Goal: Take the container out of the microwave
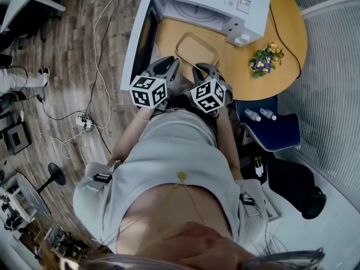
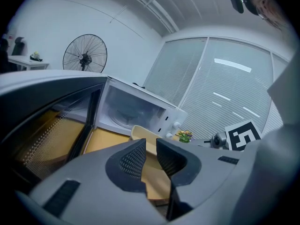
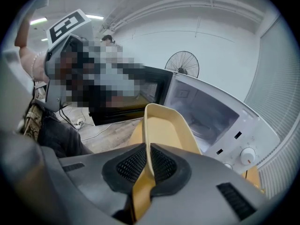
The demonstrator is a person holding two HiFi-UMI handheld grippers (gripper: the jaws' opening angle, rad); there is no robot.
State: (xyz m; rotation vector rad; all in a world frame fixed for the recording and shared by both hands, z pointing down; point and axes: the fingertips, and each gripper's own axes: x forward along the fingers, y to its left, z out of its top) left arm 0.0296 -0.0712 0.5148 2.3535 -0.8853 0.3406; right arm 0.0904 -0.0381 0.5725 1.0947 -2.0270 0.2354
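Head view: the beige container (image 1: 197, 49) is outside the open white microwave (image 1: 225, 4) (its top is cut off by the frame), over the round table (image 1: 284, 49); whether it rests there is unclear. Left gripper view: the left gripper (image 2: 151, 149) has its jaws narrowly apart and empty, half hiding the container. Right gripper view: the right gripper (image 3: 149, 156) is clamped on the container's near wall.

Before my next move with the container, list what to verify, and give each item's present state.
1. The right gripper is shut on the container rim: ok.
2. The container is fully out of the microwave: ok.
3. The left gripper is open and empty: ok.
4. The door is swung wide, off the path: ok.
5. The container's base is resting on the table: cannot tell.
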